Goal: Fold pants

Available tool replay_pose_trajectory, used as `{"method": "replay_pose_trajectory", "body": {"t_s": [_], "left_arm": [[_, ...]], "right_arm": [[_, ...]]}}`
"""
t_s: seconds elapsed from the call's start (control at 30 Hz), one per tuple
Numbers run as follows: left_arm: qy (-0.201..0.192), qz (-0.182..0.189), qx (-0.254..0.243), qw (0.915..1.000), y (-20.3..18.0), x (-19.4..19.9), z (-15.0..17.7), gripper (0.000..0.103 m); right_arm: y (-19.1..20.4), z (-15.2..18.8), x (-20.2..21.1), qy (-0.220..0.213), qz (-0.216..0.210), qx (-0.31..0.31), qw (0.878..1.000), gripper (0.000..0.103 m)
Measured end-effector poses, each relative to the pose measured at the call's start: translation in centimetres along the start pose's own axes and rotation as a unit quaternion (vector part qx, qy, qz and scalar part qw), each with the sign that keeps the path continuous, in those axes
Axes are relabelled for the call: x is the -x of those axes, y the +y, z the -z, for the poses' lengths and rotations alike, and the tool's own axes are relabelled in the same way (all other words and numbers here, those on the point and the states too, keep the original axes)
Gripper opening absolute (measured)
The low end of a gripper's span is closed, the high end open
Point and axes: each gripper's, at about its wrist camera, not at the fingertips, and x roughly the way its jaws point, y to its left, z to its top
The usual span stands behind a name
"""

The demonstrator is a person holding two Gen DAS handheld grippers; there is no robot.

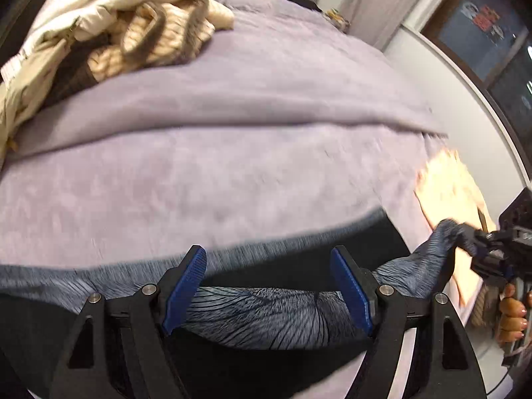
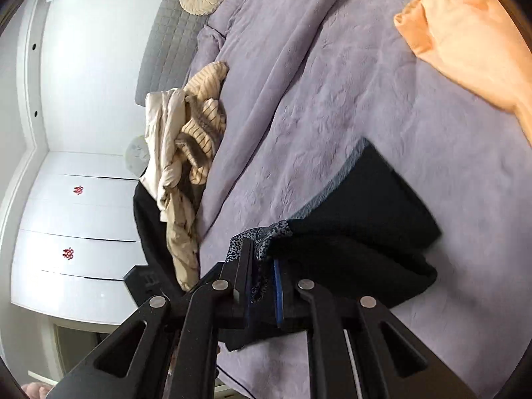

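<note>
The pants (image 1: 259, 316) are black with a grey patterned inside and lie on the lilac bedspread (image 1: 232, 166). My left gripper (image 1: 269, 276) is open, its blue pads either side of a grey patterned fold below it. My right gripper (image 2: 261, 266) is shut on a bunched grey patterned edge of the pants (image 2: 359, 232), lifted off the bed. That gripper also shows at the right edge of the left wrist view (image 1: 492, 246), pulling the fabric up.
A heap of cream, striped and beige clothes (image 1: 109, 33) lies on the far left of the bed, also in the right wrist view (image 2: 189, 153). An orange garment (image 2: 465, 40) lies at the bed's right side. A white dresser (image 2: 73, 226) stands beside the bed.
</note>
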Motion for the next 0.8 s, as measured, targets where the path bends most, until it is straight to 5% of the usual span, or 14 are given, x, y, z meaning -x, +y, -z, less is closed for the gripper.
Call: {"method": "replay_pose_trajectory", "body": {"t_s": [0.07, 0.13, 0.17, 0.33, 0.47, 0.57, 0.6, 0.63, 0.8], "left_arm": [[-0.013, -0.016, 0.008, 0.9998, 1.4, 0.6, -0.9, 0.078], [-0.015, -0.033, 0.013, 0.9993, 2.2, 0.9, -1.0, 0.078], [-0.012, -0.041, 0.014, 0.999, 2.7, 1.1, -0.5, 0.078], [0.02, -0.092, 0.005, 0.9956, 4.1, 0.9, 4.3, 0.078], [0.062, -0.124, 0.019, 0.9902, 6.1, -0.2, 7.8, 0.078], [0.061, -0.142, 0.047, 0.9869, 8.1, -0.6, 8.6, 0.078], [0.059, -0.145, 0.057, 0.986, 8.7, -0.8, 8.5, 0.078], [0.059, -0.149, 0.068, 0.9848, 9.2, -1.0, 8.5, 0.078], [0.042, -0.17, 0.073, 0.9819, 10.0, -3.0, 7.7, 0.08]], "right_arm": [[-0.6, -1.7, -1.4, 0.016, 0.035, 0.012, 0.999, 0.032], [-0.3, -2.2, -2.0, 0.009, 0.083, 0.051, 0.995, 0.074], [0.1, -2.2, -2.0, 0.003, 0.093, 0.064, 0.994, 0.074], [0.8, 0.0, -1.1, -0.006, 0.168, 0.126, 0.978, 0.074], [0.2, 0.0, -2.8, -0.005, 0.278, 0.165, 0.946, 0.067], [-1.8, -1.5, -3.6, 0.004, 0.288, 0.144, 0.947, 0.065], [-2.7, -2.0, -4.5, 0.029, 0.282, 0.133, 0.95, 0.058], [-3.3, -2.4, -5.6, 0.058, 0.284, 0.127, 0.949, 0.033], [-2.1, -3.3, -6.0, 0.07, 0.317, 0.178, 0.929, 0.019]]}}
